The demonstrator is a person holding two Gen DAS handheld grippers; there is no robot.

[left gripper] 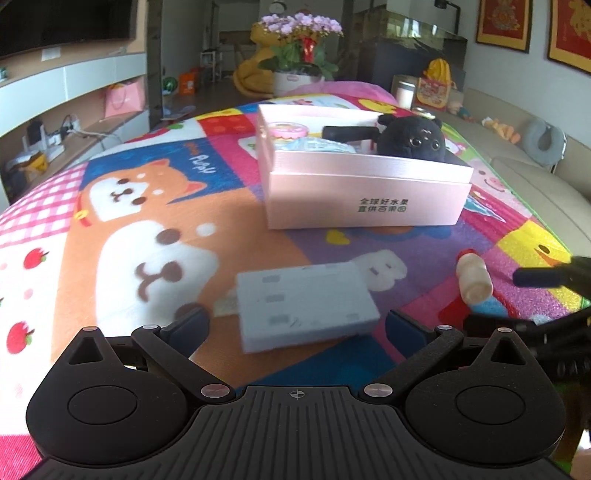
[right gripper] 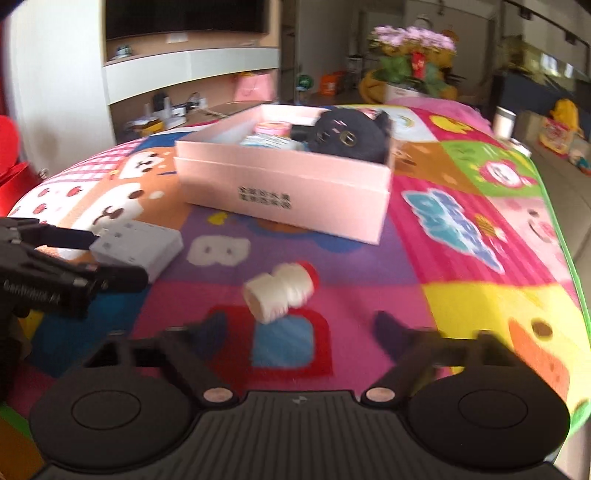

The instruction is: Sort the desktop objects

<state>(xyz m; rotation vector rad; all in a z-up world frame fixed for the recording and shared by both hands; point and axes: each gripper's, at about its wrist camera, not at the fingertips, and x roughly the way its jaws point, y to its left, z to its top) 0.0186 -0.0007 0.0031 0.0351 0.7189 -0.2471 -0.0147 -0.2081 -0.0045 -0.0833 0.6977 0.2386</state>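
A pink box (left gripper: pixel 364 192) stands on the colourful cartoon cloth and holds a black plush toy (left gripper: pixel 412 138), a pink round tin (left gripper: pixel 288 130) and a pale packet. A flat white rectangular box (left gripper: pixel 304 304) lies on the cloth between the open fingers of my left gripper (left gripper: pixel 295 326). A small white bottle with a red cap (right gripper: pixel 282 291) lies on its side just ahead of my open, empty right gripper (right gripper: pixel 301 328). The bottle also shows in the left wrist view (left gripper: pixel 474 280). The pink box (right gripper: pixel 284 188) and the white box (right gripper: pixel 138 245) show in the right wrist view too.
A pot of purple flowers (left gripper: pixel 301 51) stands beyond the cloth's far edge. A beige sofa (left gripper: pixel 535 177) runs along the right. Shelves and a TV (left gripper: pixel 66 26) are at the left. The left gripper's fingers (right gripper: pixel 70 238) reach in at the right view's left edge.
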